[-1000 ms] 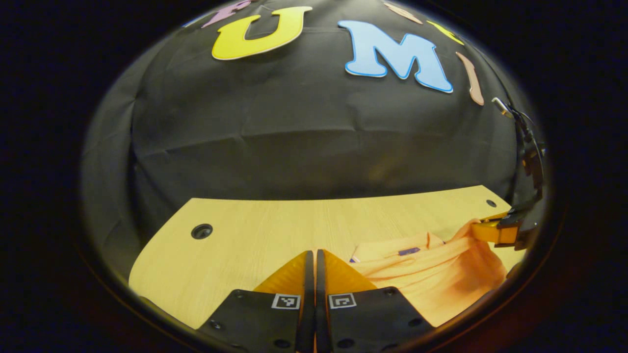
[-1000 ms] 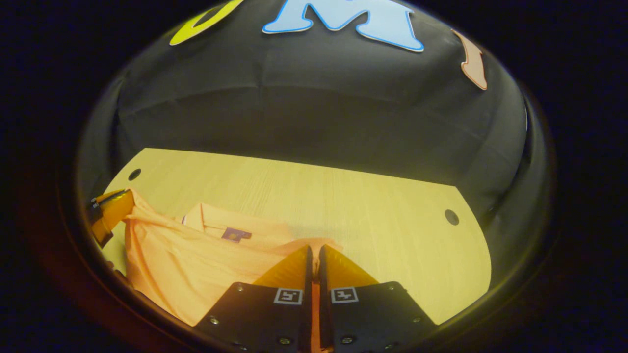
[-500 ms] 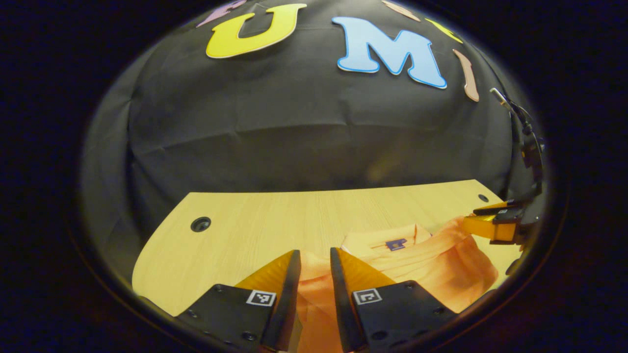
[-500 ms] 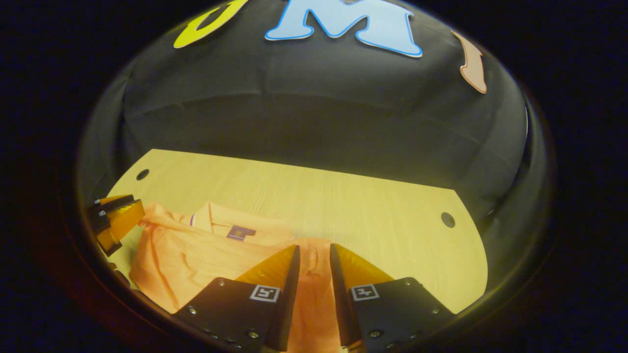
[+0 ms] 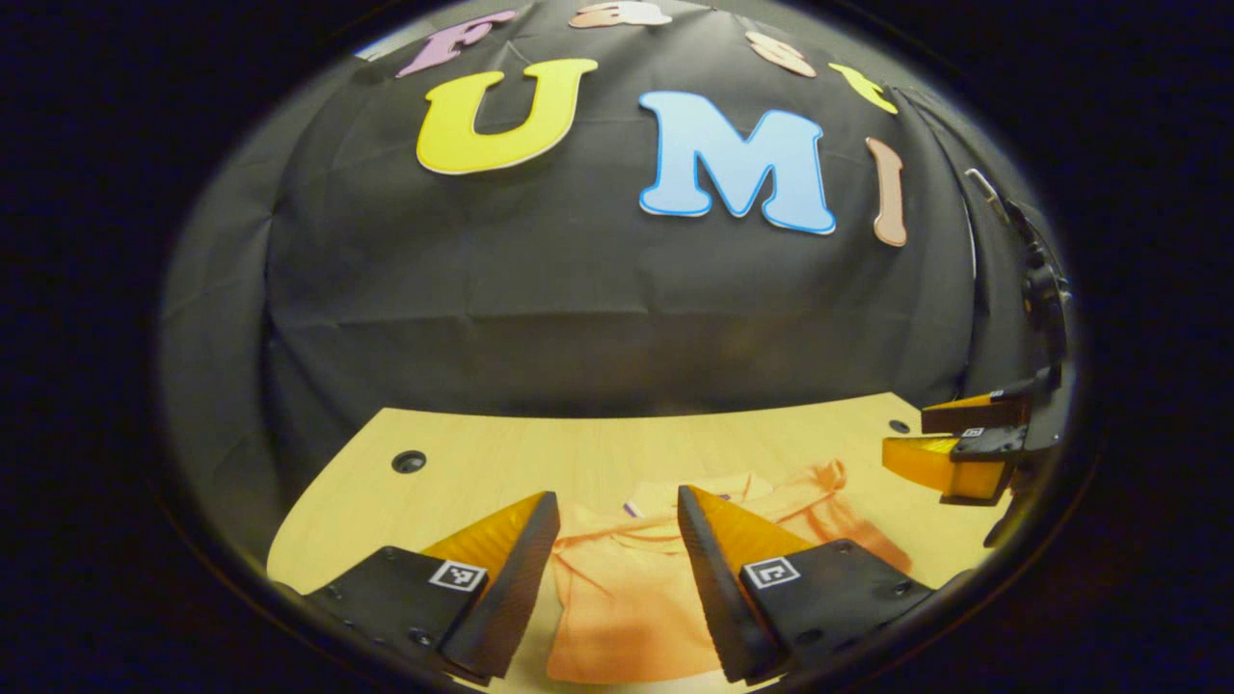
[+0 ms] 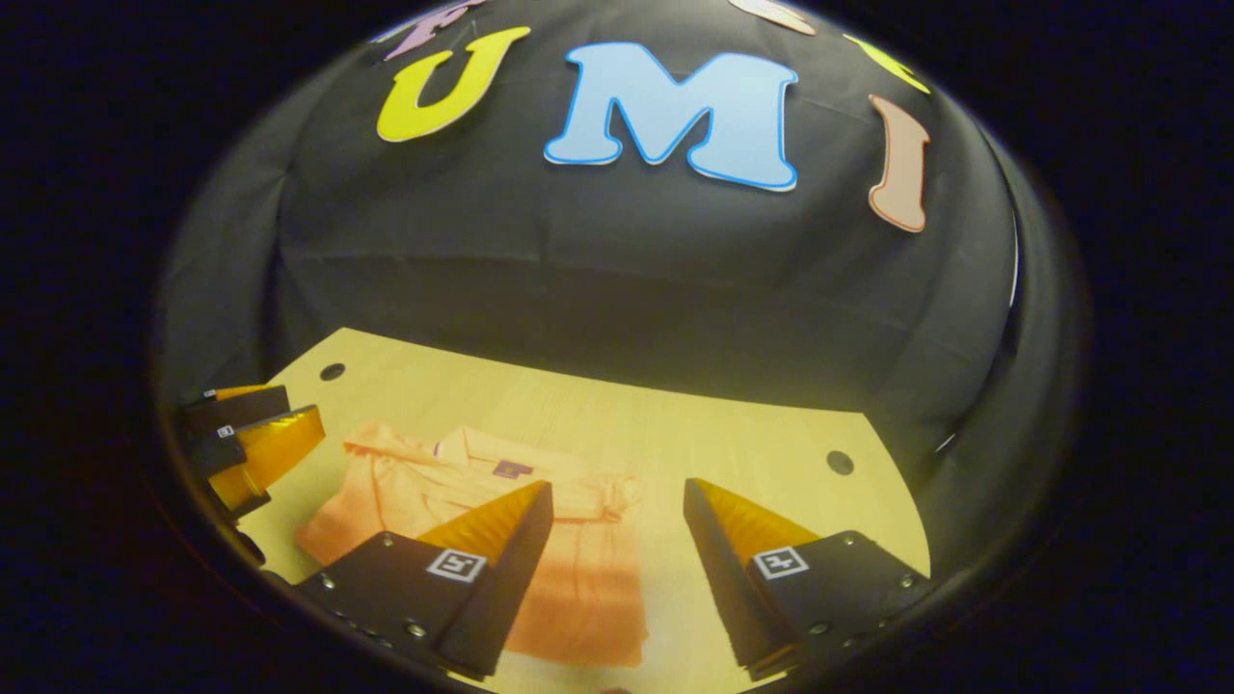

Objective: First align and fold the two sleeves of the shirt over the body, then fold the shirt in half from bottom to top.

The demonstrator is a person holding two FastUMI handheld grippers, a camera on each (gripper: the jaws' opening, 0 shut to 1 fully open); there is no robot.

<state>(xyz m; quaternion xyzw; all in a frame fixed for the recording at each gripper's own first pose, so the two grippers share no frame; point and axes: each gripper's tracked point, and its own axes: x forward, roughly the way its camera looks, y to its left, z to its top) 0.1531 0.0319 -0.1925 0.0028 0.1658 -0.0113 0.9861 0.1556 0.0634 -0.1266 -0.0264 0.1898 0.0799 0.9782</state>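
Observation:
An orange shirt lies folded and flat on the light wooden table, its collar toward the wall. In the left gripper view my left gripper hangs open above the shirt with nothing between its fingers. My right gripper shows at the right edge, off the cloth and open. In the right gripper view the shirt lies below and to the left, a purple label at its collar. My right gripper is open and holds nothing. My left gripper hovers open at the far left, beside the shirt.
The table has round cable holes near its back corners. Black cloth walls close in behind and at both sides. Bare wood lies right of the shirt and behind it.
Both grippers went from shut on the shirt's edge to wide open, letting the cloth drop. They have drawn up and back, and the shirt now rests folded on the table.

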